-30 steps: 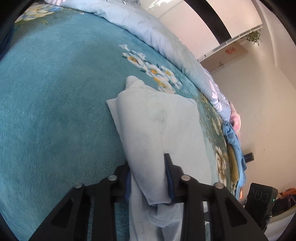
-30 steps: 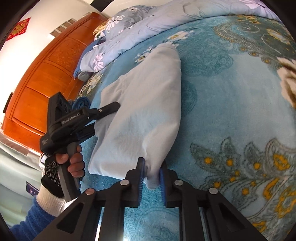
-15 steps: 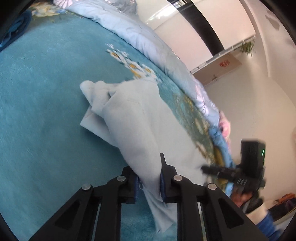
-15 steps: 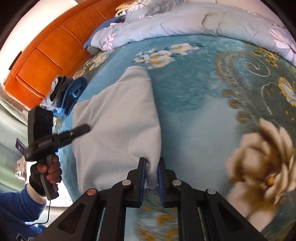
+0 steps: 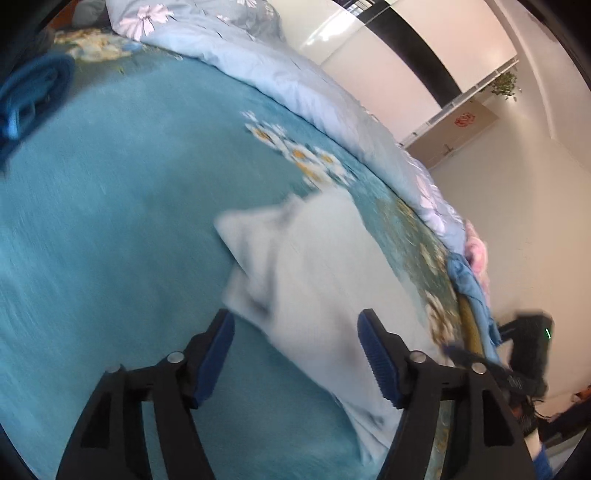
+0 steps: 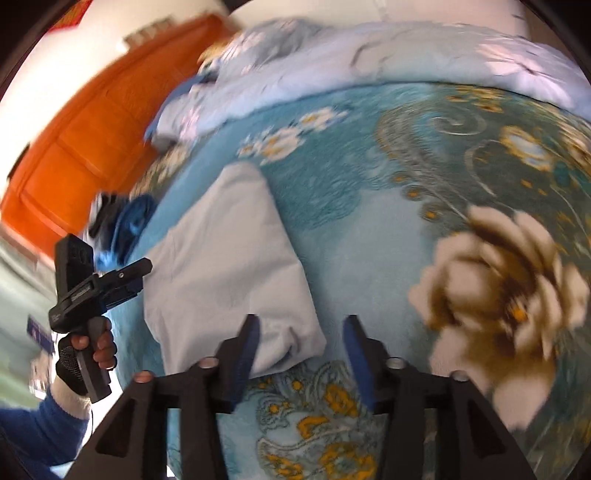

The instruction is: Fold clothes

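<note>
Pale grey folded garment (image 6: pixel 236 273), one piece, lies on the teal floral bedspread (image 6: pixel 369 236). Two claws, both spread wide and holding nothing: left claw (image 5: pixel 295 354) over the garment's near edge, right claw (image 6: pixel 301 354) at its near right corner. One blue clothes pile (image 5: pixel 26 92) sits far left; one quilt (image 5: pixel 280 77) beyond.

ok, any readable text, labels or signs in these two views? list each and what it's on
Nothing can be read with certainty.
Left gripper: pale lettering along its black body, too small and blurred to read.
Red ornament on the wall panel: a sign or character, too small to read.
Red hanging at the top left of the right wrist view: cut off and blurred, unreadable.
Light cloth, bedspread: no text, only flower patterns.
</note>
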### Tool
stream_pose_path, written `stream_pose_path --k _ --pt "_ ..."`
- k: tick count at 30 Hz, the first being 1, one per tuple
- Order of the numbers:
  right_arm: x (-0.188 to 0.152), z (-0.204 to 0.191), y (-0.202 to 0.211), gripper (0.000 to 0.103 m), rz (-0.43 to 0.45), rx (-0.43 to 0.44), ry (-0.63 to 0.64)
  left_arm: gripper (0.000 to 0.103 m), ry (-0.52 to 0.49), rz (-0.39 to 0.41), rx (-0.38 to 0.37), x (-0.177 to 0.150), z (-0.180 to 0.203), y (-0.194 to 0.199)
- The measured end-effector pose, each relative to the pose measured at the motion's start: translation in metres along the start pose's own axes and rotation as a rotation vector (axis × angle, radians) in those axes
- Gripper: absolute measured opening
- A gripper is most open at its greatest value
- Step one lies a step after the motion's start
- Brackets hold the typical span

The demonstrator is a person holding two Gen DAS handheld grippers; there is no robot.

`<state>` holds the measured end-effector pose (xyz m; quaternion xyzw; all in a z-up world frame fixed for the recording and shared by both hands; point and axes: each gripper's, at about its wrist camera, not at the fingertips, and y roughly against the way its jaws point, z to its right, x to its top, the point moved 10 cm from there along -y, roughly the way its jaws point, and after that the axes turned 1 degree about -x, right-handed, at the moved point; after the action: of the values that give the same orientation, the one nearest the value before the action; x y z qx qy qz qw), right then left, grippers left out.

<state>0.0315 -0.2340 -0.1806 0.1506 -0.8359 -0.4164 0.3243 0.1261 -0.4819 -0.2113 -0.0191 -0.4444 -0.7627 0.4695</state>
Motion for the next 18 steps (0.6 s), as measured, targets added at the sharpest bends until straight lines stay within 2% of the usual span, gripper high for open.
stream_pose_path --k 3,5,8,11,15,18 --pt "-0.012 -0.002 0.009 0.059 0.057 0.012 -0.089 0.078 -0.009 -0.029 0.021 0.024 -0.008 -0.008" --pt "-0.022 -0.007 0.004 0.06 0.073 0.039 -0.143 0.08 -0.066 -0.088 0.043 0.034 -0.007 -0.021" --pt "-0.033 -0.012 -0.011 0.06 0.089 0.066 -0.227 0.08 -0.175 -0.177 0.065 0.038 -0.003 -0.042" --pt "-0.032 -0.013 -0.015 0.062 0.147 0.094 -0.312 0.08 -0.247 -0.274 0.042 0.031 0.005 -0.059" --pt "-0.031 -0.023 -0.023 0.062 0.169 0.146 -0.372 0.081 -0.325 -0.309 0.039 0.029 0.008 -0.071" --pt "-0.031 -0.029 -0.026 0.062 0.189 0.165 -0.388 0.081 -0.291 -0.309 -0.004 0.03 0.008 -0.071"
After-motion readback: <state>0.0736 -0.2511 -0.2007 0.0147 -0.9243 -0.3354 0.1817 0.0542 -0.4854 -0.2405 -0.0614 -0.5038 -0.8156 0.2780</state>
